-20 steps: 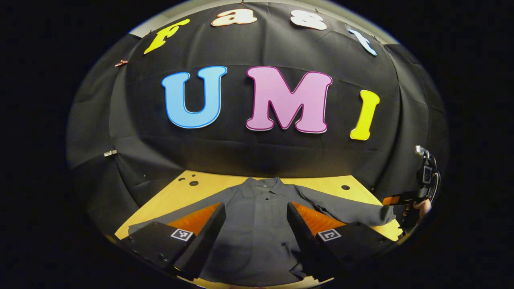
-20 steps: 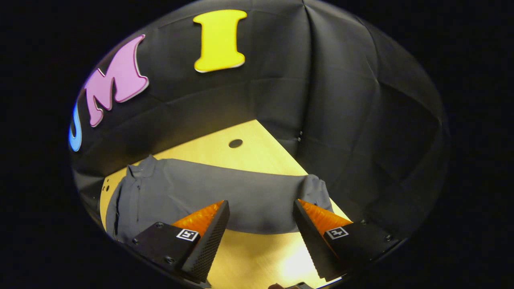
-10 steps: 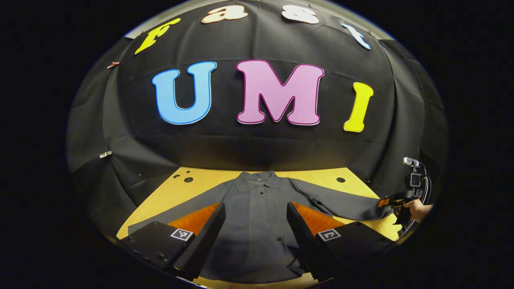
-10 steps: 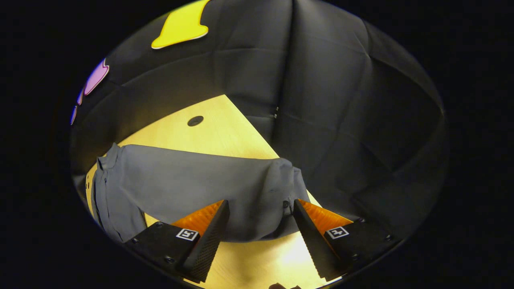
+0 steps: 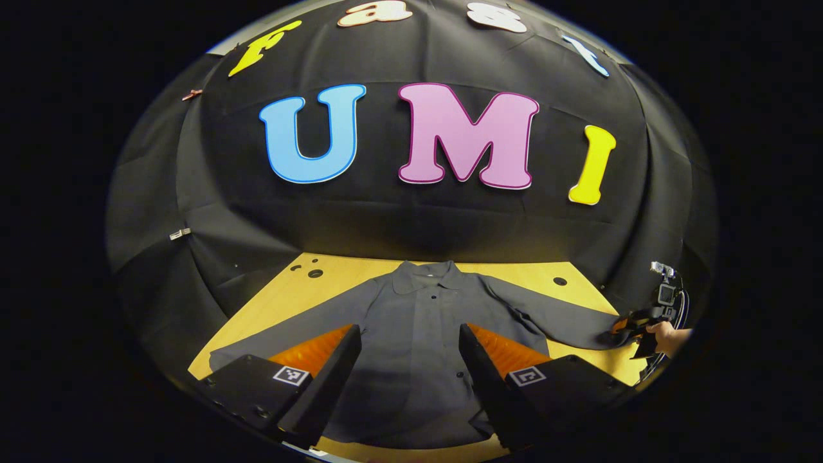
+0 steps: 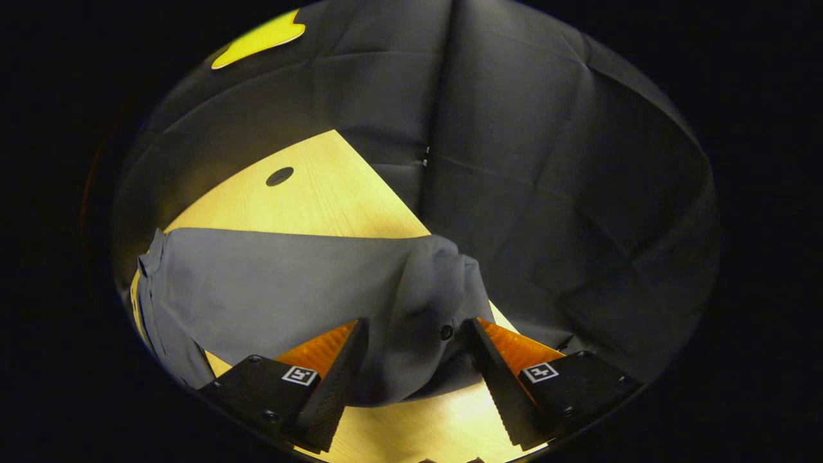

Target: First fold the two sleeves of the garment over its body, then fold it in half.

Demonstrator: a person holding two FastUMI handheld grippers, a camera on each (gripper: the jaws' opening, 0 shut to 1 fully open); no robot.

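- Grey shirt (image 5: pixel 411 347) flat, lower centre; sleeves not yet folded.
- Right gripper (image 6: pixel 415 347) has closed in, fingers spread around the cuff (image 6: pixel 443 289).
- Left gripper (image 5: pixel 408 360) spread, idle.

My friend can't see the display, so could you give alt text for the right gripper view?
The open tongs straddle the cuff end of a grey shirt's sleeve, which lies stretched across a pale wooden table. The shirt's body lies at the far left, with black cloth wall behind.
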